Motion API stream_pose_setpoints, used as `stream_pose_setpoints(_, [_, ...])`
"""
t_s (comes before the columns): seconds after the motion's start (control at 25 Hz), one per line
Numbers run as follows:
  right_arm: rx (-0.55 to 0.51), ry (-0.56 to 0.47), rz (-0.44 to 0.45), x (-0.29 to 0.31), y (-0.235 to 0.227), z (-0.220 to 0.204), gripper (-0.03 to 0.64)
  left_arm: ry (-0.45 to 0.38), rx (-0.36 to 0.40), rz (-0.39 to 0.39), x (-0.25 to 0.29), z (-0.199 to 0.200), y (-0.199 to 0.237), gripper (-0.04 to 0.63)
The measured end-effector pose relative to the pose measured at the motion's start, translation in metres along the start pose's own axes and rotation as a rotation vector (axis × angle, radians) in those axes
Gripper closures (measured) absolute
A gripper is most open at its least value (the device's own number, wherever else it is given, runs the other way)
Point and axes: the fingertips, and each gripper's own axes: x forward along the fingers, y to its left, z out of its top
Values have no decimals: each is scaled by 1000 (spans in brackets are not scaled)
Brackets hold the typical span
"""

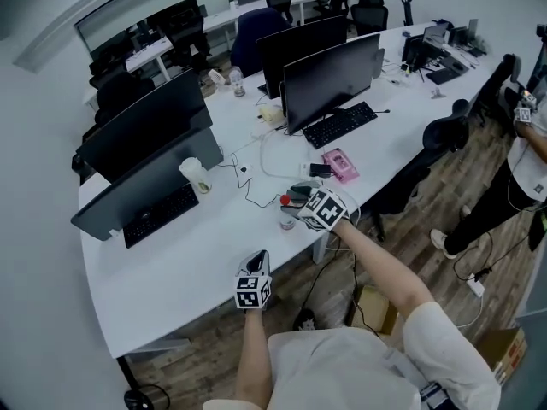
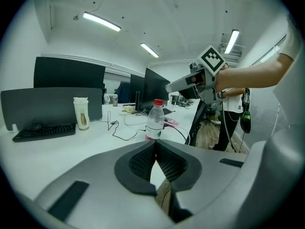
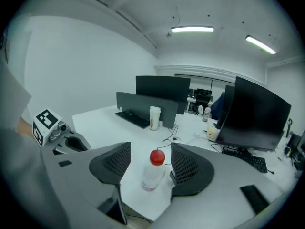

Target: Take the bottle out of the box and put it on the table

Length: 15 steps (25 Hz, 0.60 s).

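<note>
A clear water bottle (image 3: 152, 173) with a red cap stands upright on the white table (image 1: 188, 263), close to its front edge. My right gripper (image 3: 151, 159) is open; its jaws stand on either side of the bottle with a gap at each side, the pads not touching it. In the head view the right gripper (image 1: 301, 198) hovers just over the bottle (image 1: 286, 216). My left gripper (image 2: 156, 148) is shut with nothing in it and hangs off the table's front edge (image 1: 257, 259). Its view shows the bottle (image 2: 154, 122) ahead and the right gripper (image 2: 185, 84) above it.
Several dark monitors (image 1: 329, 77) and keyboards (image 1: 340, 125) line the table, with a pale cup (image 1: 195, 176), a pink item (image 1: 340, 164) and cables. An open cardboard box (image 1: 374, 308) sits on the floor under the table edge. A person (image 1: 521, 173) stands at the right.
</note>
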Motion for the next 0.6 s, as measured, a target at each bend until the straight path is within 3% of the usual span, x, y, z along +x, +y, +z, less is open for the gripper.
stream_pose_setpoints(0.6, [178, -74, -25, -132, 135, -130, 342, -25, -17, 70, -75, -23, -140, 581])
